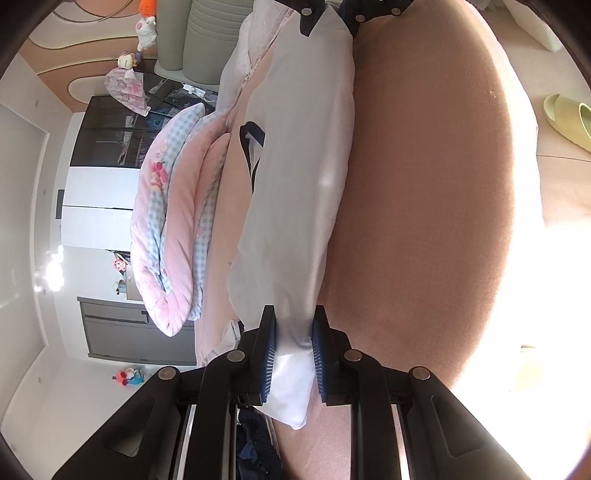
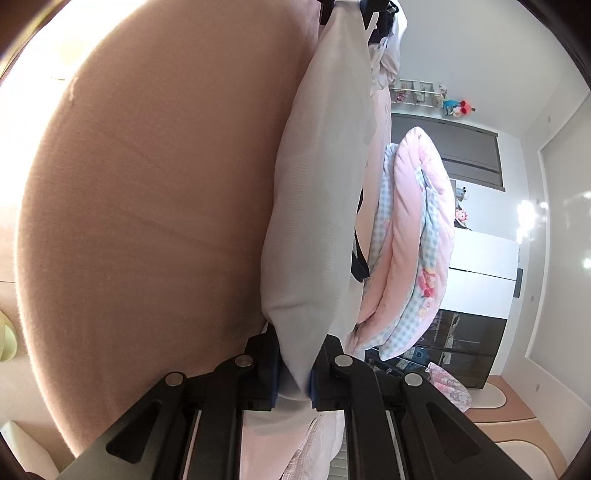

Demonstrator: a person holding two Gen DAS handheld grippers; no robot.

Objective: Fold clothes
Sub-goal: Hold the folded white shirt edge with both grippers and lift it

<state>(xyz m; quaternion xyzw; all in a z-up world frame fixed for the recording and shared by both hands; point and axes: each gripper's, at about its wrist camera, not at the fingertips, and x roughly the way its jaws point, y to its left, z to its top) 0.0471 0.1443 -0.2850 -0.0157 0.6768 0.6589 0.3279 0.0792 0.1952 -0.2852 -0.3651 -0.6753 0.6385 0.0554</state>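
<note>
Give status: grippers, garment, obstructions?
Left gripper and right gripper both shut on white garment. Garment stretched between them above pink bed. Folded quilt alongside, apart from it.

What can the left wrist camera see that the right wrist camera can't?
Only the left wrist view shows the whole green slipper, the white plush toy and the dark collar clearly.
Only the right wrist view shows the wall shelf.
Both show the white garment stretched between the left gripper and the right gripper, each shut on one end, above the pink bed, with the folded pink checked quilt behind.
</note>
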